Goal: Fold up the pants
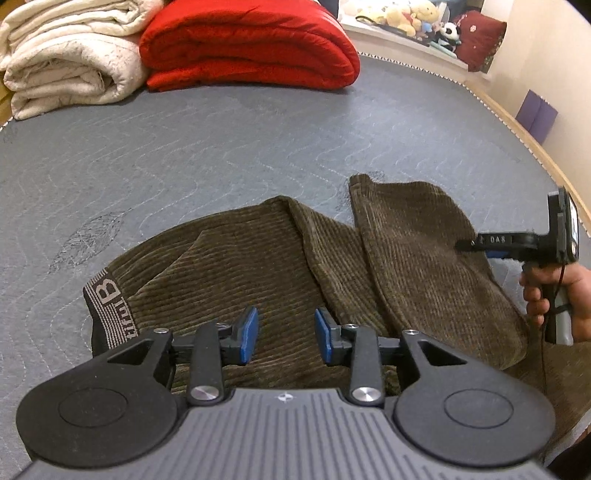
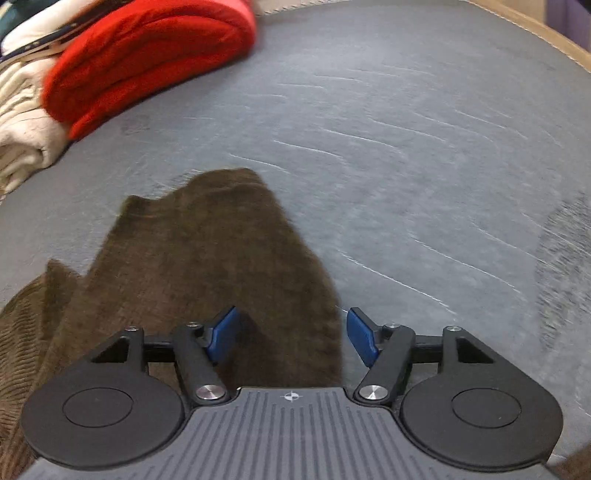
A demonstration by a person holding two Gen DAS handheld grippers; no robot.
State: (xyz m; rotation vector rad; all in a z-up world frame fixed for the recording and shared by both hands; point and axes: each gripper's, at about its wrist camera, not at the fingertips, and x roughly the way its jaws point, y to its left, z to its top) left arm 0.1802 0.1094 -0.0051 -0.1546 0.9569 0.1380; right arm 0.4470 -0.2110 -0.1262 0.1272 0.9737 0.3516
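The brown corduroy pants (image 1: pixel 258 266) lie rumpled on the grey mattress (image 1: pixel 221 147), waistband at 9 o'clock. They look soft, limp and fairly thick; hems or waistband seem the best hold. Left hand-held gripper (image 1: pixel 285 334) and right hand-held gripper (image 2: pixel 291 334) both hover with fingers apart, holding nothing.

The pants (image 1: pixel 295 266) lie crumpled on the mattress (image 1: pixel 221 147), near its front edge; the left gripper (image 1: pixel 285 334) hovers over their waist end, the right gripper (image 2: pixel 291 334) over a leg end to the right; two folded blankets (image 1: pixel 247 44) sit side by side at the far left; stuffed toys (image 1: pixel 410 18) beyond.
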